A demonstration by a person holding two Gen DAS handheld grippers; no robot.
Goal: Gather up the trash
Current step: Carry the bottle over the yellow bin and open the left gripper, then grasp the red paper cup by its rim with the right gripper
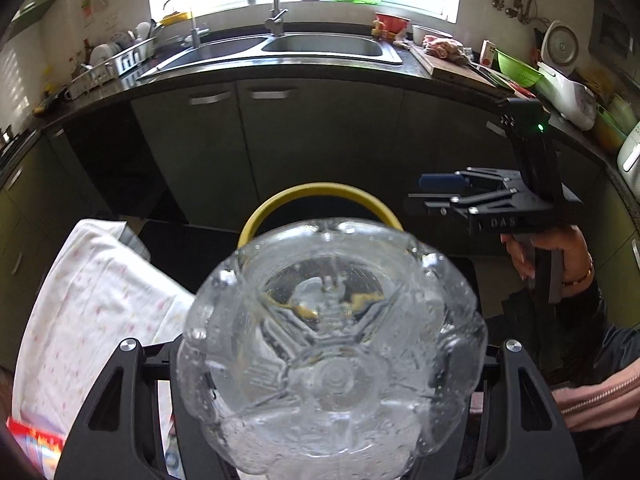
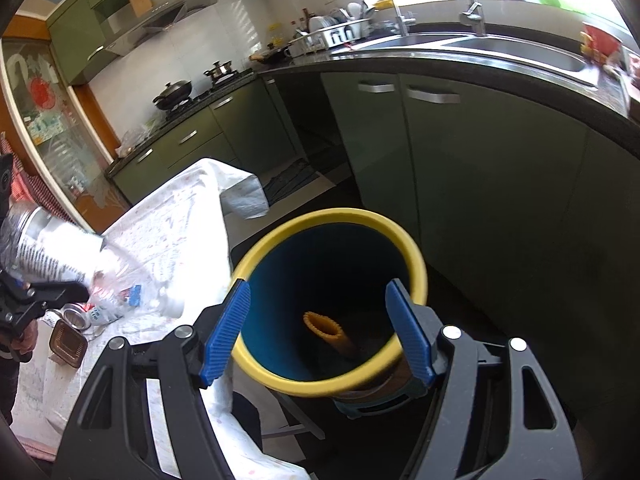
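My left gripper [image 1: 328, 380] is shut on a clear plastic bottle [image 1: 332, 344]; its base fills the left wrist view and hides the fingertips. The bottle also shows at the left edge of the right wrist view [image 2: 44, 248], label side up. A yellow-rimmed bin [image 2: 332, 304] with a blue inside stands on the floor beside the table; its rim shows behind the bottle [image 1: 320, 196]. A yellow ribbed piece [image 2: 326, 330] lies in the bin. My right gripper [image 2: 320, 328] is open and empty, just above the bin's mouth; it shows side-on in the left wrist view [image 1: 444, 188].
A table with a white cloth [image 2: 160, 236] stands left of the bin and carries a small can [image 2: 76, 316], a brown lidded box [image 2: 68, 346] and wrappers [image 2: 120, 292]. Green cabinets [image 2: 460, 168] and a counter with a sink [image 1: 320, 46] lie beyond.
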